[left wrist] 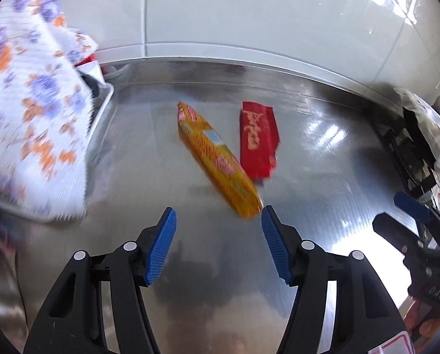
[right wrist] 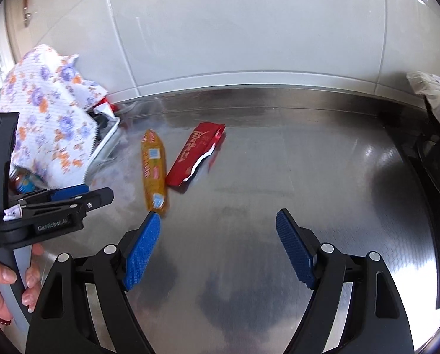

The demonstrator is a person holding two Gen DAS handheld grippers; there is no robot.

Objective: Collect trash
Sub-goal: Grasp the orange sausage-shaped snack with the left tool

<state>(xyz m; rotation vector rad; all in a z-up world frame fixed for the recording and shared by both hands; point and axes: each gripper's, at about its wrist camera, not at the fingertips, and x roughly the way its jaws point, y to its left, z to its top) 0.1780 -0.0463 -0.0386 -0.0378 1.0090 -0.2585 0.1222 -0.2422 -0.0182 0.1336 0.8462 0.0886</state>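
From my left wrist view, the left gripper (left wrist: 218, 215) has its fingers spread wide and holds nothing; the yellow wrapper (left wrist: 217, 159) runs diagonally through mid-frame, its near end just ahead of my right-hand pad, with the red wrapper (left wrist: 258, 138) touching it on the right. I judge I'm at the approach step; next I need to centre on the yellow end and close. At far left sits a tray (left wrist: 102, 112) draped with a floral cloth (left wrist: 34, 103). In the right wrist view, the right gripper (right wrist: 218, 221) is wide and empty too. Count: two wrappers, one tray, one cloth.
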